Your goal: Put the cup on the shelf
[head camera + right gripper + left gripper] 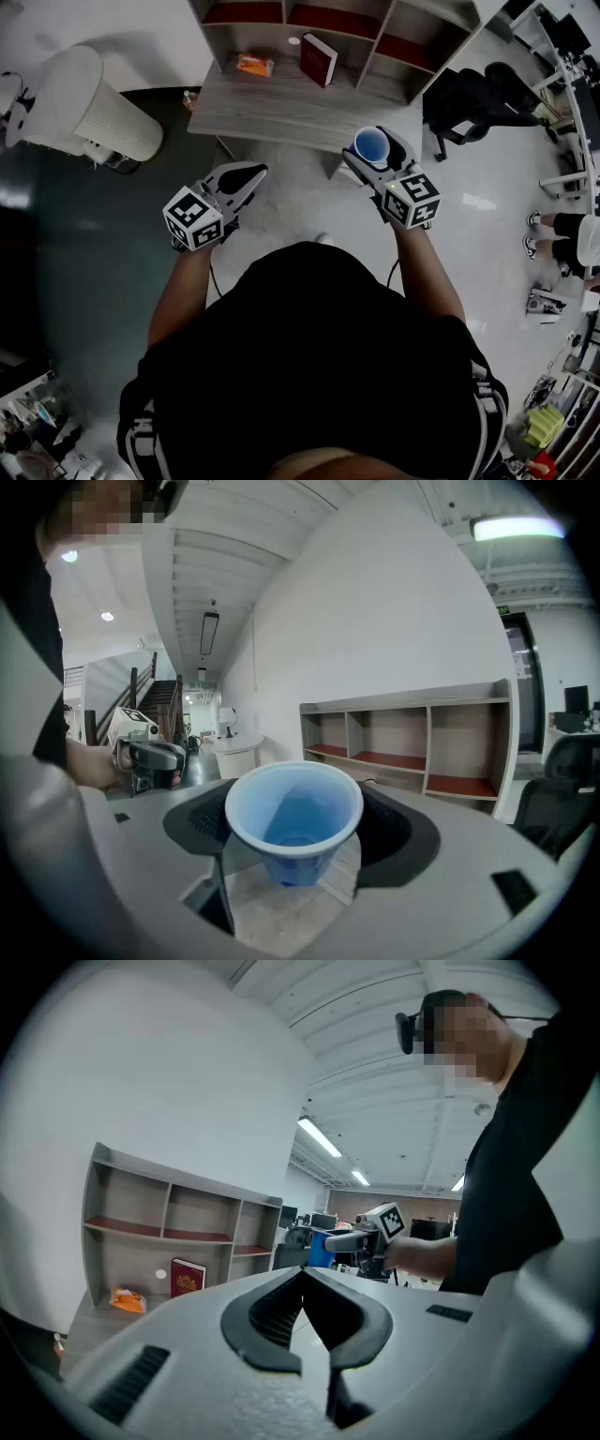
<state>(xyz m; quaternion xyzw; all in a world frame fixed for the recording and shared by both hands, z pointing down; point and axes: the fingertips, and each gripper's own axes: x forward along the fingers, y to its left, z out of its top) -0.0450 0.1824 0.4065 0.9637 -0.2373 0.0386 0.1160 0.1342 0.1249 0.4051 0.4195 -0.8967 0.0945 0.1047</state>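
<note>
A blue plastic cup point(371, 146) stands upright between the jaws of my right gripper point(373, 141), which is shut on its sides and held in the air in front of the grey shelf point(281, 103). In the right gripper view the cup point(294, 808) fills the middle, its mouth up and nothing in it, with the shelf point(412, 733) beyond. My left gripper point(255, 171) hangs to the left at about the same height. Its jaws meet at the tips point(302, 1279) with nothing between them. From the left gripper view I see the cup point(319, 1249) off to the right.
A red book point(319, 58) and an orange packet point(254, 65) sit on the shelf's lowest board. A white ribbed cylinder point(108, 108) stands on the floor at the left. A black office chair point(478, 103) is at the right, and a person's legs point(562, 230) show further right.
</note>
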